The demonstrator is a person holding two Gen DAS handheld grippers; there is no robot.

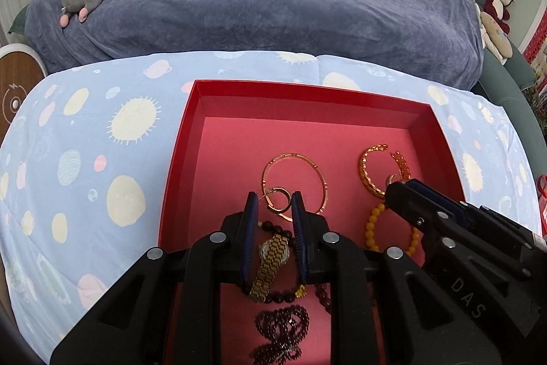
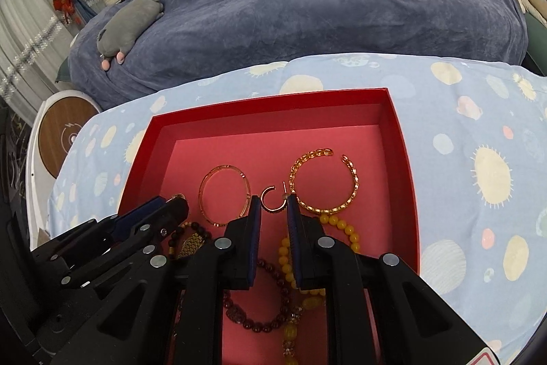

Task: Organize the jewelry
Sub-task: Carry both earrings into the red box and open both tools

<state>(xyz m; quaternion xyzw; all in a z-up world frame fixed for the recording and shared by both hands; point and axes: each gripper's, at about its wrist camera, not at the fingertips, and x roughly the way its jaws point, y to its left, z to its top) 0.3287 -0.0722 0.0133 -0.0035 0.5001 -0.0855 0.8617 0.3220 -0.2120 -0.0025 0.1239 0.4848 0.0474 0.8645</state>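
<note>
Meanwhile, both grippers hold earrings over red box (image 1: pixel 441 139).

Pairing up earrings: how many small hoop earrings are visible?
2. One hoop earring is pinched in the left gripper, another in the right gripper, both above the red box. Others may hide under the grippers.

The letters "DAS" stand in pale print on the black body of the right gripper (image 1: pixel 400 185)
</note>
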